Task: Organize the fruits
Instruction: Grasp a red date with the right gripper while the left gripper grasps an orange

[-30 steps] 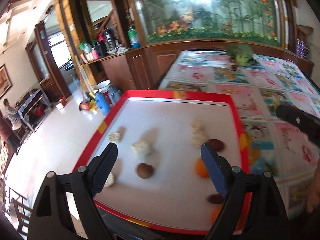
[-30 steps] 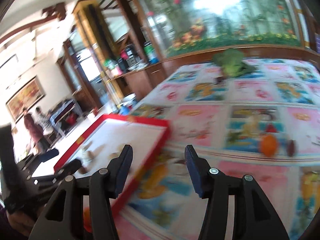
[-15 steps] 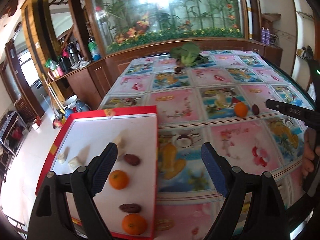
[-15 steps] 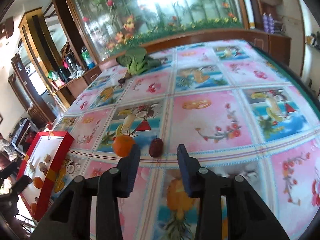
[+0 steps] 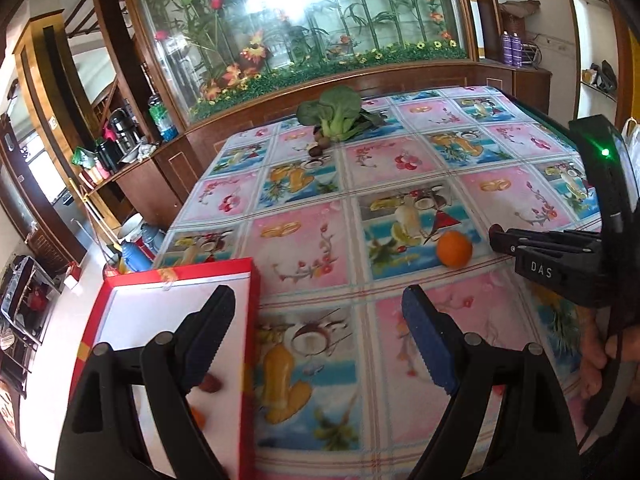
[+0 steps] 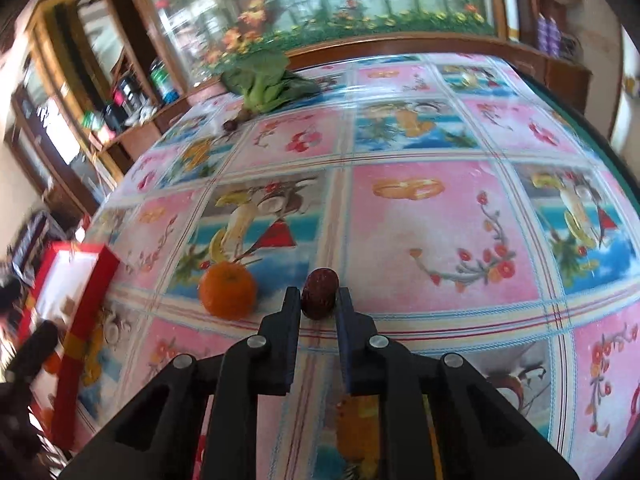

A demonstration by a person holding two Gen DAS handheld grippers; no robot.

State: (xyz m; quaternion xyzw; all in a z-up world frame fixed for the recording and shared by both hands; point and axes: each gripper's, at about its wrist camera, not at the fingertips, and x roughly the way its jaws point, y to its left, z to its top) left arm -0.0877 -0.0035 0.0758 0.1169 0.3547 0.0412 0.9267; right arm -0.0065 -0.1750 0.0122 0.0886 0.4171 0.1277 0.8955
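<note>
Right claw (image 6: 319,300) is straddling the dark red date (image 6: 319,293) on the surface (image 6: 440,220), jaws narrowly apart, contact unclear; orange (image 6: 228,289) is sitting just left. Left claw (image 5: 316,334) is hanging wide open, empty, beside the red tray (image 5: 250,320).

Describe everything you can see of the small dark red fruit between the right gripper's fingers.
The dark red fruit is small, oblong and glossy, with slightly wrinkled skin, perhaps a date. It stands upright on the patterned tablecloth, between the fingers of the right gripper, which flank it closely; firm contact cannot be confirmed. An orange lies just to its left, not touching it.
</note>
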